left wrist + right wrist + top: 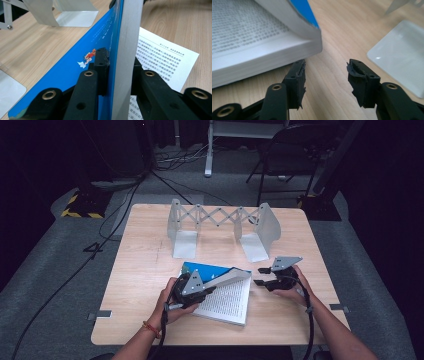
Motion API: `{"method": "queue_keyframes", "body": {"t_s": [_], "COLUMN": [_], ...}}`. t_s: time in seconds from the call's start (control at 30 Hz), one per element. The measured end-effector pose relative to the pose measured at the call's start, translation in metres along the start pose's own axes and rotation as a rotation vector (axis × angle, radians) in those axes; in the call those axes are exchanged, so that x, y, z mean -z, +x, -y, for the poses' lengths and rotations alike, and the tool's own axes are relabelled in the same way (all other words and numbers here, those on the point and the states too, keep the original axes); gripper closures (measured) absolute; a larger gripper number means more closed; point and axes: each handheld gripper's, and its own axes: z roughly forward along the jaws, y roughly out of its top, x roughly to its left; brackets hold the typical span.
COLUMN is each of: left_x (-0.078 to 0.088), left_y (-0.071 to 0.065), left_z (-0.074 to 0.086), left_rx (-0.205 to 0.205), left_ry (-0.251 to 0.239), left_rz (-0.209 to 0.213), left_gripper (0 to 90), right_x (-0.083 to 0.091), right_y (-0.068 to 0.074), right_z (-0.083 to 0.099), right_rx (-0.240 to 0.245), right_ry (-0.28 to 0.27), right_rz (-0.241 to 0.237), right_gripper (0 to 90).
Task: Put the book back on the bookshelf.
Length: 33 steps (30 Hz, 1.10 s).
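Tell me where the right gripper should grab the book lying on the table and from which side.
Probably the lower stack of pages at the book edge facing the right gripper, coming in level from the side. That edge lies flat on the table, thick and square. The left gripper is shut on the lifted blue cover and pages, leaving the lower stack free.

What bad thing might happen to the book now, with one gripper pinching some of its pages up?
The left gripper is shut on a lifted wad of pages and blue cover of the book. Pulling higher might crease or tear them at the spine. The grip sits near the page edges, so the wad might slip out and flop shut. The right gripper is open beside the book's corner, holding nothing, so the book could slide on the table.
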Motion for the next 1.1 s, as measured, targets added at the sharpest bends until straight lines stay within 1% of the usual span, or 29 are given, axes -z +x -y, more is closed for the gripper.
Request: {"method": "queue_keyframes", "body": {"t_s": [0.03, 0.07, 0.1, 0.13, 0.17, 0.2, 0.23, 0.27, 0.3, 0.33, 0.37, 0.4, 0.43, 0.47, 0.5, 0.53, 0.57, 0.6, 0.63, 0.67, 0.7, 0.73, 0.77, 0.8, 0.93, 0.97, 1.03, 1.1], "left_x": [0.001, 0.002, 0.003, 0.003, 0.004, 0.005, 0.007, 0.010, 0.011, 0.013, 0.014, 0.014, 0.012, 0.009, 0.007, 0.006, 0.007, 0.010, 0.015, 0.017, 0.019, 0.021, 0.023, 0.024, 0.025, 0.025, 0.024, 0.024], "left_y": [0.000, 0.000, 0.001, 0.001, 0.001, 0.002, 0.003, 0.004, 0.005, 0.006, 0.007, 0.007, 0.006, 0.004, 0.003, 0.003, 0.004, 0.007, 0.010, 0.012, 0.014, 0.016, 0.017, 0.018, 0.018, 0.018, 0.019, 0.018], "left_z": [0.000, 0.000, 0.001, 0.001, 0.001, 0.001, 0.000, 0.000, -0.001, -0.001, -0.001, -0.002, -0.003, -0.004, -0.004, -0.003, -0.003, -0.002, -0.002, -0.002, 0.000, 0.001, 0.001, 0.002, 0.003, 0.003, 0.003, 0.003], "left_rx": [0.001, 0.001, 0.001, 0.001, 0.000, 0.004, 0.004, 0.005, 0.015, 0.028, 0.037, 0.033, 0.029, 0.024, 0.020, 0.021, 0.038, 0.047, 0.059, 0.070, 0.086, 0.097, 0.103, 0.105, 0.112, 0.111, 0.118, 0.111], "left_ry": [-0.008, -0.010, -0.018, -0.018, -0.023, -0.040, -0.052, -0.072, -0.089, -0.113, -0.130, -0.143, -0.146, -0.136, -0.130, -0.130, -0.141, -0.155, -0.175, -0.185, -0.202, -0.212, -0.220, -0.224, -0.233, -0.233, -0.238, -0.235], "left_rz": [-0.002, -0.001, 0.001, 0.001, -0.001, -0.003, -0.008, -0.022, -0.022, -0.028, -0.029, -0.018, -0.009, -0.006, -0.007, -0.007, 0.000, 0.001, -0.002, 0.000, 0.000, 0.002, 0.003, 0.006, 0.015, 0.015, 0.025, 0.026], "left_gripper": [76.6, 76.7, 76.6, 76.7, 76.7, 76.6, 76.7, 76.7, 76.8, 76.7, 76.7, 76.6, 76.5, 76.6, 76.8, 77.1, 77.0, 77.1, 77.1, 77.1, 77.1, 77.1, 77.1, 77.1, 77.1, 77.0, 77.0, 77.0], "right_x": [-0.006, -0.012, -0.015, -0.015, -0.017, -0.012, -0.008, -0.005, 0.001, 0.005, 0.012, 0.018, 0.027, 0.032, 0.034, 0.036, 0.035, 0.032, 0.029, 0.024, 0.021, 0.016, 0.011, 0.007, -0.003, -0.007, -0.012, -0.016], "right_y": [0.001, 0.002, 0.002, 0.002, 0.003, 0.006, 0.007, 0.006, 0.005, 0.004, 0.003, 0.003, 0.006, 0.010, 0.011, 0.009, 0.006, 0.003, 0.000, -0.002, -0.003, -0.003, -0.003, -0.003, -0.002, -0.001, 0.000, 0.004], "right_z": [0.001, 0.002, 0.003, 0.003, 0.002, -0.001, -0.002, -0.002, -0.002, -0.003, -0.005, -0.008, -0.019, -0.028, -0.035, -0.036, -0.035, -0.031, -0.025, -0.017, -0.013, -0.008, -0.005, -0.004, -0.004, -0.004, -0.003, -0.003], "right_rx": [0.011, 0.021, 0.021, 0.021, 0.018, 0.031, 0.029, 0.008, -0.035, -0.044, -0.058, -0.082, -0.064, -0.022, -0.009, -0.014, -0.021, -0.026, -0.035, -0.045, -0.040, -0.024, -0.016, -0.008, 0.005, 0.005, -0.008, -0.021], "right_ry": [0.025, 0.033, 0.036, 0.036, 0.018, -0.026, -0.047, -0.074, -0.122, -0.147, -0.195, -0.262, -0.313, -0.303, -0.288, -0.294, -0.278, -0.239, -0.205, -0.172, -0.140, -0.098, -0.070, -0.050, -0.040, -0.035, -0.050, -0.077], "right_rz": [-0.004, -0.028, -0.041, -0.041, -0.064, -0.067, -0.066, -0.079, -0.092, -0.099, -0.111, -0.158, -0.168, -0.118, -0.073, -0.062, -0.045, -0.020, -0.004, -0.005, 0.004, 0.028, 0.034, 0.030, 0.007, -0.007, -0.048, -0.107], "right_gripper": [45.6, 45.4, 44.7, 44.7, 44.6, 47.1, 50.3, 52.9, 53.4, 53.4, 50.7, 53.2, 53.1, 54.2, 54.1, 54.6, 54.5, 53.5, 51.8, 51.6, 50.3, 48.9, 48.4, 47.4, 44.9, 43.8, 43.5, 43.3]}}
